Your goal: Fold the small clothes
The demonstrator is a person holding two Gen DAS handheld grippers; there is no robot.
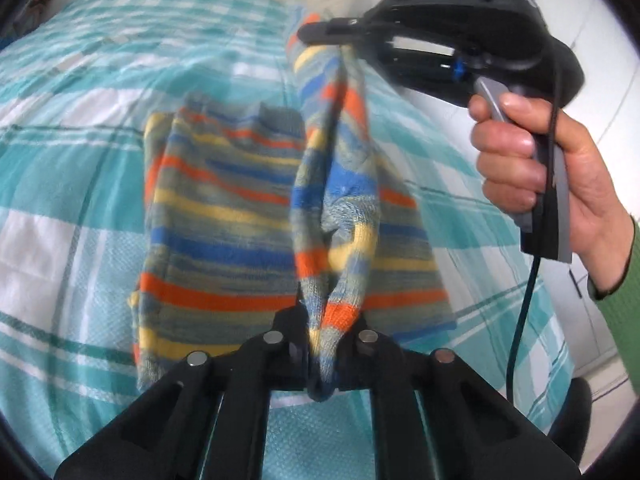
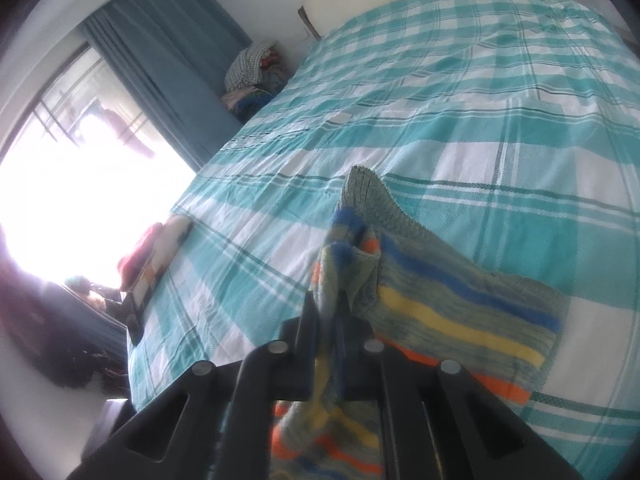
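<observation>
While one striped knit sweater [image 1: 224, 216] hung over the teal plaid bedspread [image 1: 80, 152], both claws pinched it: left gripper [image 1: 328, 336] and right gripper [image 2: 328, 320] were clamped on bunched fabric (2 grippers, 1 garment). Folded clothes pile [image 2: 156, 256] sat nr the bed edge.

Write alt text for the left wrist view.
Two grippers hold a striped knitted sweater above a teal checked bedsheet: the left gripper pinches a fold near the camera, and the right gripper, held by a hand, grips the far end.
</observation>
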